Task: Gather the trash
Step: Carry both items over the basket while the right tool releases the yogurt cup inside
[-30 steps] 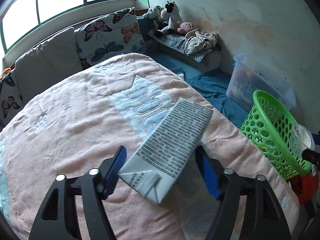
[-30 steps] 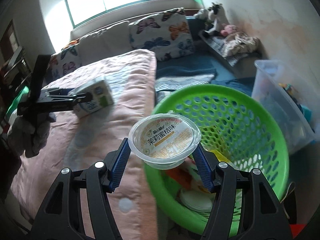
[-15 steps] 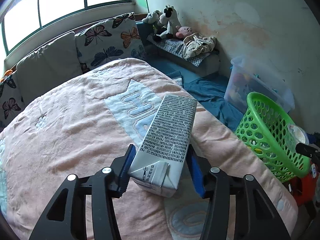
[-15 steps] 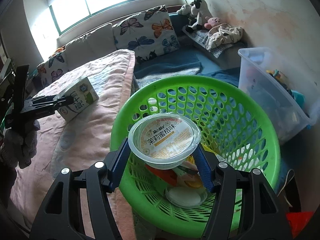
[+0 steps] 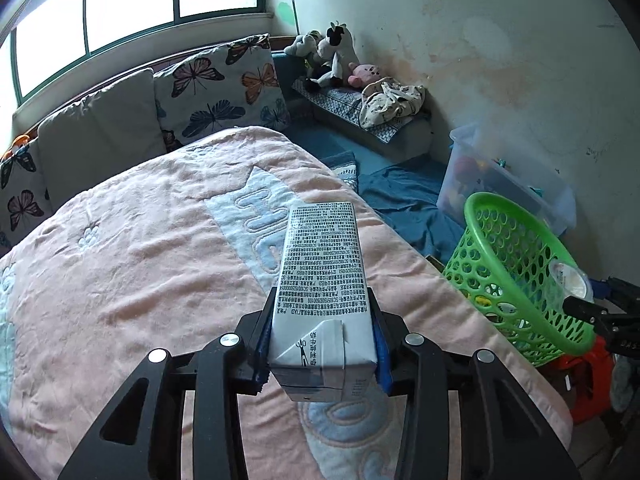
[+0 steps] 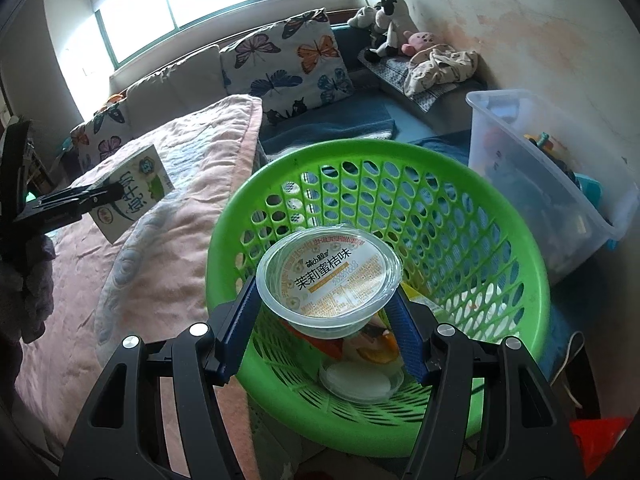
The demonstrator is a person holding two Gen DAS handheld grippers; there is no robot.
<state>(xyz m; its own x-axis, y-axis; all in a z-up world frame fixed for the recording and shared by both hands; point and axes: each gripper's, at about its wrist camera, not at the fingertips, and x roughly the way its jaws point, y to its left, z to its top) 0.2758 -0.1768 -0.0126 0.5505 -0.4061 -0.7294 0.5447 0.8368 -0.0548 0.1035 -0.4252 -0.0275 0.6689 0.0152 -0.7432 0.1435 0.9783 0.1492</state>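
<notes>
Two grippers each hold a piece of trash. Seen from the left wrist, the left gripper point(image 5: 322, 336) has its blue-padded fingers point(image 5: 265, 334) pressed against both narrow sides of a tall white paper drink carton point(image 5: 322, 280), whose upper face is dense with small black print and whose near end shows a folded triangular flap; the carton sits above the pink fleecy blanket with pale blue raised lettering point(image 5: 140, 264). That view shows only the outside of the bright green perforated plastic basket point(image 5: 516, 276), tilted at the blanket's right edge, with the right gripper's cup peeking over its rim. The right wrist view looks down into the basket point(image 6: 460, 216), where a round clear lid and orange and yellow scraps lie on the bottom, and it shows the carton's point(image 6: 132, 196) other face, printed in green and blue, clamped in the left gripper off to the left over the blanket point(image 6: 160, 264). The right gripper point(image 6: 328, 312) has its blue fingers point(image 6: 236, 320) closed on a shallow round clear plastic cup with a printed foil lid point(image 6: 328, 280), held above the basket's open mouth. A translucent rectangular storage bin point(image 6: 552, 184) stands just beyond the basket, and butterfly-print cushions point(image 6: 288, 68) lean under the window.
</notes>
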